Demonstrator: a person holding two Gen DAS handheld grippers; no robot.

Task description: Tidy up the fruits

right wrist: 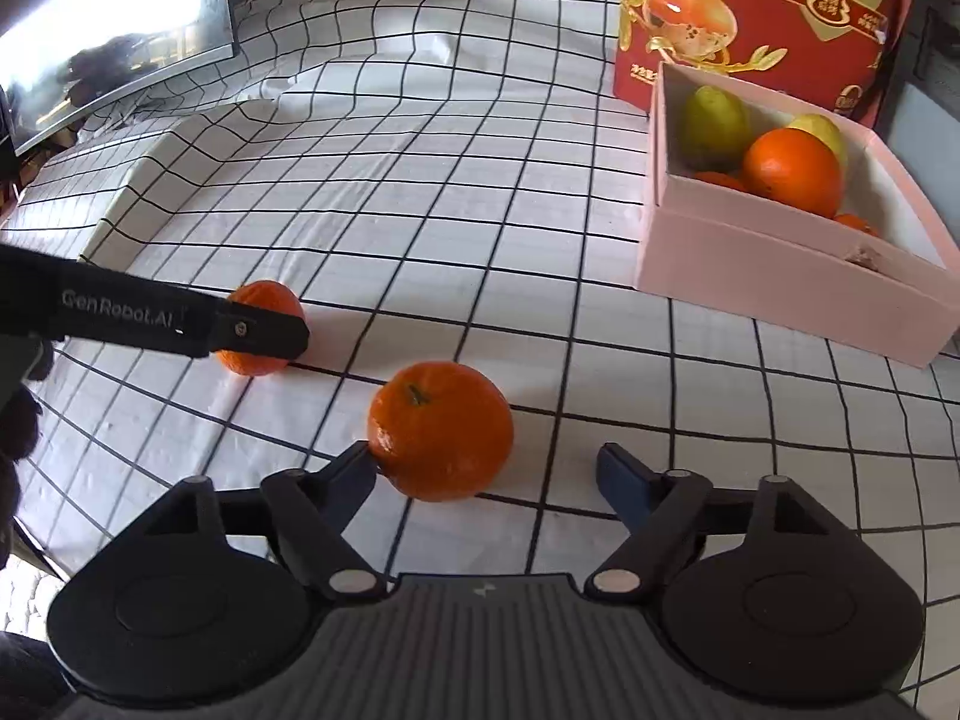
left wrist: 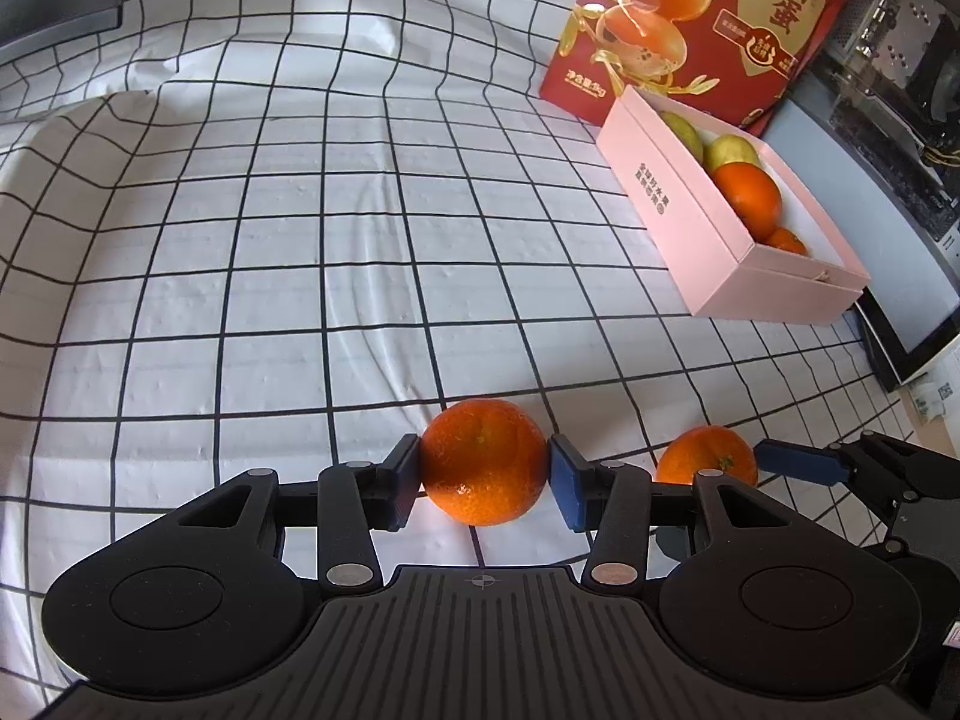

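Observation:
My left gripper (left wrist: 485, 477) is shut on a mandarin (left wrist: 483, 461) low over the checked cloth; the same fruit shows in the right wrist view (right wrist: 264, 309) behind the left gripper's finger (right wrist: 264, 333). My right gripper (right wrist: 489, 477) is open around a second mandarin (right wrist: 441, 429) that rests on the cloth; its left pad touches the fruit, its right pad stands apart. That mandarin also shows in the left wrist view (left wrist: 707, 456). A pink box (left wrist: 714, 252) at the right holds two green pears, a big orange (right wrist: 792, 171) and small mandarins.
A red printed carton (left wrist: 708, 18) stands behind the pink box (right wrist: 780, 276). A monitor (right wrist: 120, 30) sits at the far left, electronics (left wrist: 900, 120) at the far right. The checked cloth (left wrist: 300, 270) has a raised fold at the left.

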